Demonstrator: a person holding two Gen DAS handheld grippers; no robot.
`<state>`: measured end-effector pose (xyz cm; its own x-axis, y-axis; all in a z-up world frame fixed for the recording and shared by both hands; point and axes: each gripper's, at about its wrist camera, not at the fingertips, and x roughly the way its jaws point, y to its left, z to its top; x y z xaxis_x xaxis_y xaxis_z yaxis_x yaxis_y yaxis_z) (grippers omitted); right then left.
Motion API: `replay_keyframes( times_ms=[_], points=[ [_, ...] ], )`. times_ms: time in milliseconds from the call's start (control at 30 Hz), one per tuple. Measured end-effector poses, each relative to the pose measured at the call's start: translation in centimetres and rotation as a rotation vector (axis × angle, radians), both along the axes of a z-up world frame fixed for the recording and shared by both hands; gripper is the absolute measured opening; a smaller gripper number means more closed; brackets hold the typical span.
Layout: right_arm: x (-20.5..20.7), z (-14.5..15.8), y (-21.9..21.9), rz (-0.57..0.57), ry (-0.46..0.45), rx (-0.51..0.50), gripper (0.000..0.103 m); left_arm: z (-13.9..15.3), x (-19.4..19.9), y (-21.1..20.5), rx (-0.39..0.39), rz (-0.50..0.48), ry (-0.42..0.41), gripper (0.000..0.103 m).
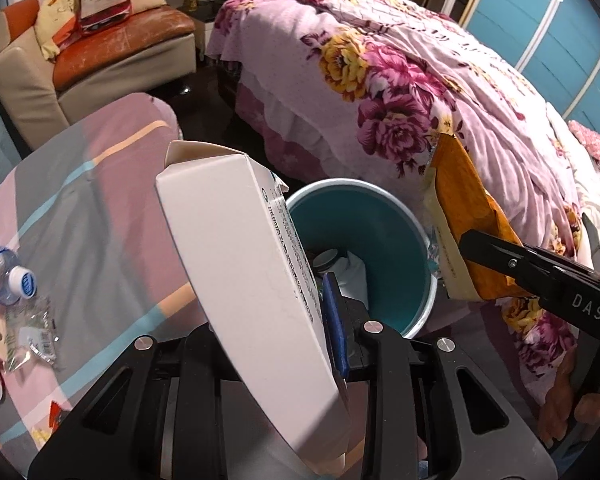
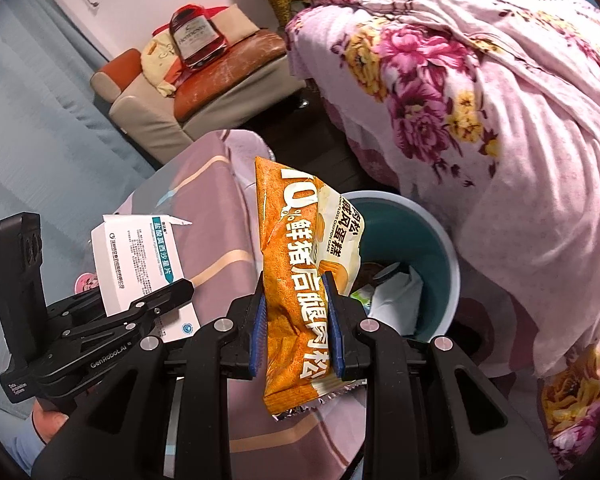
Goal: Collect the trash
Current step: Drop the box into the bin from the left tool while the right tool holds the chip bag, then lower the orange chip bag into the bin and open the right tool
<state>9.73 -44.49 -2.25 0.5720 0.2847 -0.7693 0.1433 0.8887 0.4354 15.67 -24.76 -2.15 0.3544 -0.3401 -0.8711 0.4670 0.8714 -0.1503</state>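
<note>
The white box (image 1: 252,280) is pinched in the left claw (image 1: 284,320), tilted by the rim of the teal bin (image 1: 380,216). The orange snack bag (image 2: 296,304) is squeezed tight in the right claw (image 2: 298,328), seemingly just beside the bin. The flowery bed (image 2: 520,160) stands behind.

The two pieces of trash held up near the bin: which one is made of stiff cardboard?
The white box, clamped in the left hand-held gripper. It keeps flat faces and sharp edges, while the orange snack wrapper in the right hand-held gripper is crinkled.

Floral-covered bed (image 1: 400,92), worn armchair (image 1: 100,52), teal panelled wall (image 1: 560,32).
</note>
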Motion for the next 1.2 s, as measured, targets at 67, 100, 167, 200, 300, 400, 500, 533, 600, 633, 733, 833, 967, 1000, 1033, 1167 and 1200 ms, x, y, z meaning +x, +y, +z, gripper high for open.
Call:
replay_keyframes(
  times_ms=[67,100,167,200,300,400,500,533,600,633,733,833,967,1000,1033,1167,1200],
  points=[
    [0.1,-0.2,-0.6,-0.011,0.007,0.000,0.024,-0.2,0.3,-0.6,-0.002,-0.008,0.004,0.030],
    [0.1,-0.3,-0.8,-0.016,0.010,-0.001,0.024,-0.4,0.4,-0.9,-0.004,-0.013,0.007,0.030],
    [0.2,-0.6,-1.2,-0.025,0.018,-0.002,0.024,-0.7,0.7,-1.4,-0.005,-0.023,0.012,0.030],
    [0.3,-0.7,-1.4,-0.029,0.021,-0.002,0.024,-0.9,0.9,-1.7,-0.006,-0.030,0.016,0.030],
    [0.5,-1.0,-1.9,-0.040,0.032,-0.004,0.024,-1.5,1.4,-2.6,-0.006,-0.044,0.029,0.030],
    [0.7,-1.3,-2.4,-0.049,0.042,-0.005,0.024,-2.0,1.7,-3.3,-0.006,-0.056,0.035,0.030],
    [0.9,-1.7,-2.5,-0.053,0.053,-0.007,0.024,-2.5,2.0,-3.8,-0.006,-0.061,0.041,0.032],
    [1.0,-1.8,-2.6,-0.054,0.057,-0.008,0.024,-2.6,2.1,-3.9,-0.006,-0.063,0.045,0.038],
    [1.2,-1.9,-2.6,-0.054,0.063,-0.009,0.024,-2.8,2.2,-4.0,-0.001,-0.059,0.042,0.057],
    [1.2,-1.9,-2.5,-0.054,0.064,-0.010,0.024,-2.8,2.3,-3.9,0.004,-0.052,0.033,0.068],
    [1.4,-2.0,-2.4,-0.052,0.070,-0.014,0.024,-2.7,2.4,-3.7,0.007,-0.036,0.010,0.079],
    [1.6,-2.0,-2.2,-0.050,0.074,-0.017,0.024,-2.6,2.6,-3.2,0.006,-0.022,0.010,0.081],
    [2.0,-2.2,-1.7,-0.046,0.081,-0.024,0.024,-2.9,2.8,-2.5,0.001,-0.012,0.033,0.081],
    [2.1,-2.2,-1.6,-0.044,0.082,-0.025,0.024,-3.0,2.7,-2.3,0.000,-0.011,0.036,0.081],
    [2.1,-2.2,-1.4,-0.042,0.084,-0.027,0.024,-3.0,2.7,-2.2,0.000,-0.010,0.038,0.081],
    [2.6,-2.1,-0.8,-0.036,0.088,-0.035,0.024,-3.1,2.5,-1.4,-0.005,-0.005,0.046,0.082],
    [2.6,-2.2,-0.7,-0.034,0.090,-0.037,0.024,-3.1,2.4,-1.2,-0.007,-0.004,0.048,0.082]
  ],
)
